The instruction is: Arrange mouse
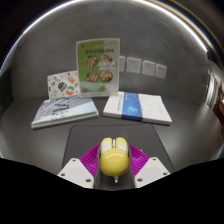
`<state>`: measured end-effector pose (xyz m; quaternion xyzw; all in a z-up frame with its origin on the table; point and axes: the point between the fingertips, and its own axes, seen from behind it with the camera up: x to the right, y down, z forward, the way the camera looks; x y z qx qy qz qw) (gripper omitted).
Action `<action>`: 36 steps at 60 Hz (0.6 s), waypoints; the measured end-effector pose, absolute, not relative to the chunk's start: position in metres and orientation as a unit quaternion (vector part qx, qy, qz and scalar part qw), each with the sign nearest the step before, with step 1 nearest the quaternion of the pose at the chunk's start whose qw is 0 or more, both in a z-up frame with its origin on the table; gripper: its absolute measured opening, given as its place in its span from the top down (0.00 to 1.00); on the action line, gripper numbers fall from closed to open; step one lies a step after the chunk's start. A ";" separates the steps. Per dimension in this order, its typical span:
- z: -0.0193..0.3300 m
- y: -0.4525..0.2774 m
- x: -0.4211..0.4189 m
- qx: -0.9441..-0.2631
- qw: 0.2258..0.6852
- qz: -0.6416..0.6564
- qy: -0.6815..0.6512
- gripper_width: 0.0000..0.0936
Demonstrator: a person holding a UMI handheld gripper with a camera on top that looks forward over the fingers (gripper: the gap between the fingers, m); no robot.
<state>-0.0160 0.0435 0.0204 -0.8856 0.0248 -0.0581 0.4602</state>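
A yellow mouse (pixel 112 156) sits between my gripper's (pixel 112 160) two fingers, its buttons pointing away from me. Both purple pads (pixel 90 158) press against its sides, so the gripper is shut on it. The mouse is over the near end of a dark grey mouse mat (pixel 112 134) on the grey table. I cannot tell whether the mouse rests on the mat or is lifted just above it.
Beyond the mat lie a thin book (pixel 63 111) at the left and a blue-and-white book (pixel 138 107) at the right. Two upright printed cards (pixel 98 62) stand behind them against the wall. Wall sockets (pixel 142 68) show at the right.
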 end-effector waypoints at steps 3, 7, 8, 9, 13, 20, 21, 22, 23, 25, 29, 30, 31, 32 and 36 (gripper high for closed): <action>0.007 0.045 -0.011 -0.891 0.451 -0.051 0.025 0.57; -0.007 0.047 -0.006 -0.896 0.442 -0.033 0.032 0.57; -0.008 0.047 -0.007 -0.896 0.442 -0.027 0.031 0.56; -0.008 0.049 -0.008 -0.895 0.445 -0.020 0.030 0.56; -0.007 0.051 -0.011 -0.896 0.443 -0.006 0.017 0.50; -0.006 0.046 -0.014 -0.899 0.438 0.014 -0.002 0.21; -0.004 0.044 -0.015 -0.897 0.441 0.020 -0.004 0.16; -0.002 0.040 -0.016 -0.895 0.445 0.025 -0.006 0.10; 0.002 0.037 -0.017 -0.893 0.448 0.031 -0.005 0.07; 0.009 0.029 -0.019 -0.891 0.452 0.045 -0.005 0.09; 0.023 0.007 -0.019 -0.886 0.459 0.068 -0.003 0.10; 0.025 0.001 -0.018 -0.884 0.462 0.072 -0.002 0.10; 0.030 -0.005 -0.016 -0.882 0.464 0.076 -0.001 0.10; 0.033 -0.012 -0.014 -0.881 0.467 0.078 0.000 0.10; 0.042 -0.039 -0.002 -0.877 0.472 0.083 0.008 0.10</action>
